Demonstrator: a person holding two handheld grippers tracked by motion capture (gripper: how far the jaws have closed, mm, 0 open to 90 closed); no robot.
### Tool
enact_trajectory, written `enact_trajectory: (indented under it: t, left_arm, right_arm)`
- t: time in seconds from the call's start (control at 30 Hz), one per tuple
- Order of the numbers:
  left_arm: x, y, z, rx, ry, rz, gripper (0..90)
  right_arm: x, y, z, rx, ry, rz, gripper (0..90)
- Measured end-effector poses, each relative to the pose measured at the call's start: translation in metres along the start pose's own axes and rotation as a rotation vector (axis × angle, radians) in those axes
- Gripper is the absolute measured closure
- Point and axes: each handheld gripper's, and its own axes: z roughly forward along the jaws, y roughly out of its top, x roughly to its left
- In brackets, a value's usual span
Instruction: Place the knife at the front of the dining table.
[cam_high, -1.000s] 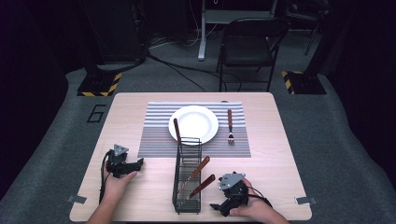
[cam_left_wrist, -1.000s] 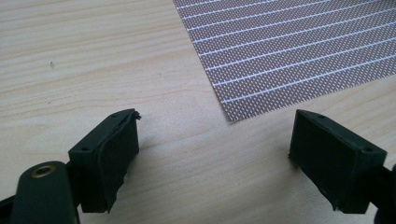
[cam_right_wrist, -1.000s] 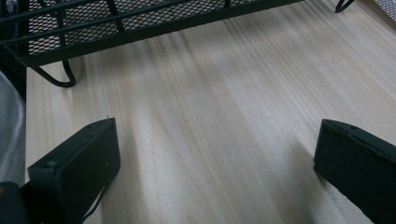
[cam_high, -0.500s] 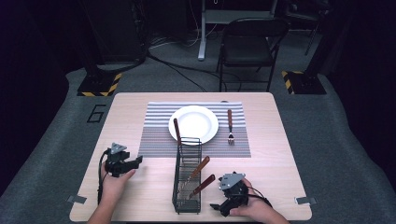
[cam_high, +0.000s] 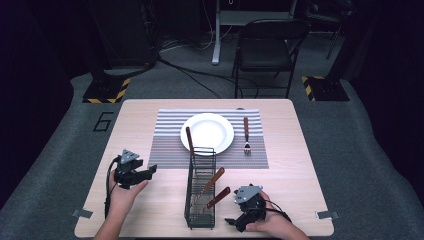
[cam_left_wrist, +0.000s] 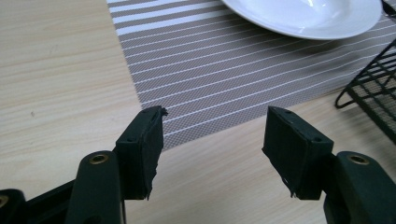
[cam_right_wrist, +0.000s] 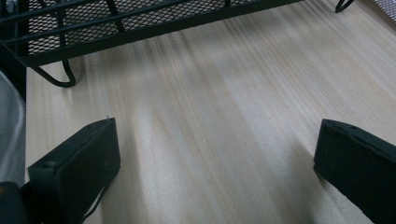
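Observation:
My left gripper (cam_high: 150, 170) rests open on the table's left side, pointing right toward the placemat (cam_high: 170, 145). Between its jaws (cam_left_wrist: 215, 149) lies bare wood and the striped placemat's corner (cam_left_wrist: 210, 70), with the white plate (cam_left_wrist: 303, 18) beyond. My right gripper (cam_high: 232, 220) sits open near the front edge, just right of the black wire caddy (cam_high: 201, 210). Its jaws (cam_right_wrist: 215, 172) span bare tabletop, with the caddy's mesh base (cam_right_wrist: 140, 23) ahead. Two wooden-handled utensils (cam_high: 215, 180) lean inside the caddy.
The white plate (cam_high: 207, 133) sits mid-placemat, with a wooden-handled utensil (cam_high: 189, 140) along its left rim and a fork (cam_high: 246, 134) to its right. A folding chair (cam_high: 265, 55) stands beyond the table. Bare wood spans the table's left and right sides.

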Motion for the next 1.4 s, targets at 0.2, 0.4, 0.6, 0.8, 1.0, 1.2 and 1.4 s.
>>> enact_trajectory:
  t: [0.2,0.4,0.6,0.8,1.0,1.2,1.4]
  left_arm:
    - [-0.014,0.008,-0.004,0.002,-0.02,0.027,39.4]
    - [-0.024,0.018,-0.007,0.005,-0.057,0.033,43.2]
    - [-0.033,0.025,-0.008,0.008,-0.072,0.038,48.7]
    - [-0.042,0.034,-0.009,-0.003,-0.106,0.047,51.0]
    - [-0.051,0.043,-0.008,0.006,-0.136,0.069,53.2]
    - [-0.057,0.05,-0.01,-0.008,-0.151,0.079,54.0]
    - [-0.063,0.056,-0.013,-0.022,-0.165,0.079,54.5]
  right_arm:
    - [0.0,0.0,0.0,0.0,0.0,0.0,0.0]
    - [0.0,0.0,0.0,0.0,0.0,0.0,0.0]
    - [0.0,0.0,0.0,0.0,0.0,0.0,0.0]
    - [0.0,0.0,0.0,0.0,0.0,0.0,0.0]
    - [0.0,0.0,0.0,0.0,0.0,0.0,0.0]
    - [0.0,0.0,0.0,0.0,0.0,0.0,0.0]
    - [0.0,0.0,0.0,0.0,0.0,0.0,0.0]
